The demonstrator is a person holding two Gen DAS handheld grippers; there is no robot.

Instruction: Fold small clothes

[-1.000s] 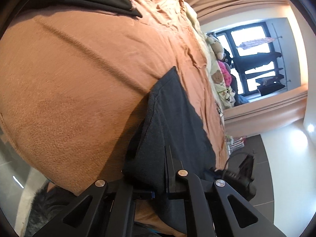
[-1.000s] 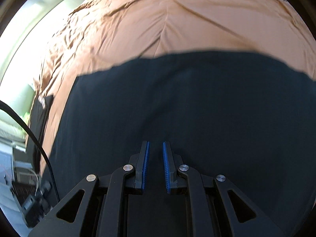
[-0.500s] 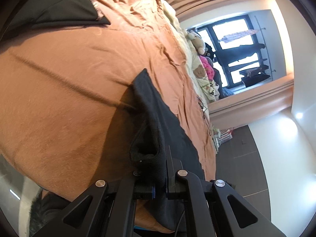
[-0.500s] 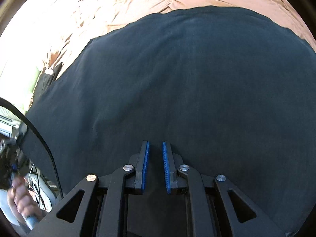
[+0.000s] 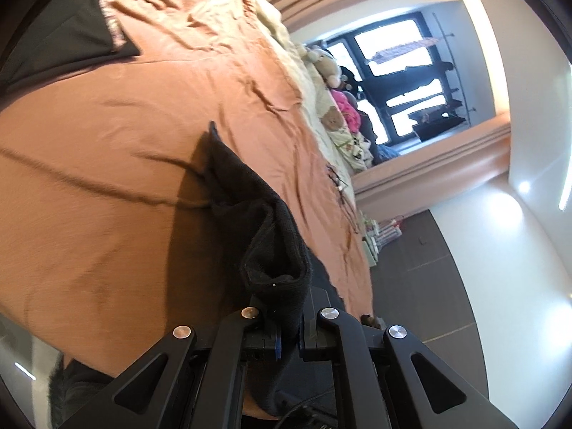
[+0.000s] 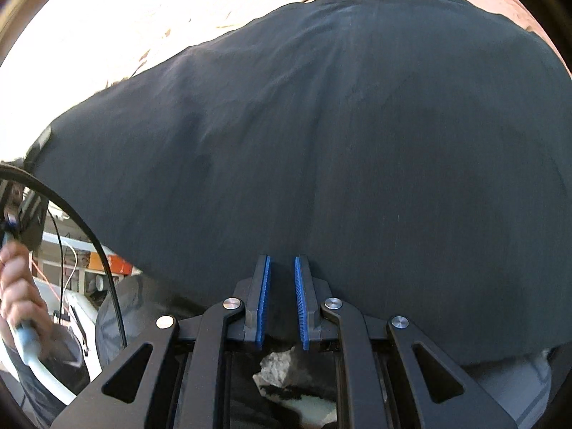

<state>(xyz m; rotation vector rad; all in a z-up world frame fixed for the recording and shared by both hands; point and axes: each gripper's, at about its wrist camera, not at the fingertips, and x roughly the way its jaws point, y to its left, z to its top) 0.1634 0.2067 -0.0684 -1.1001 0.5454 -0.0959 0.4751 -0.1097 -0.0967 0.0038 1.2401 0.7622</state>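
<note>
A black garment [image 5: 264, 221] lies on the orange bedspread [image 5: 107, 164]. My left gripper [image 5: 289, 336] is shut on a bunched edge of it and holds that edge lifted off the bed. In the right wrist view the same black garment [image 6: 321, 136] fills most of the frame, stretched out flat. My right gripper [image 6: 282, 304] has its blue-padded jaws close together with the garment's near edge between them. Its hold is partly hidden by the cloth.
Another dark garment [image 5: 60, 39] lies at the far left of the bed. Stuffed toys and pillows [image 5: 332, 107] line the bed by the window. A person's hand [image 6: 18, 286] holds the other gripper's handle. Dark floor [image 5: 429, 286] lies beyond the bed.
My left gripper has lifted the garment's edge higher, so it bunches and stands up from the bed. In the right view the garment has spread to cover more of the frame.
</note>
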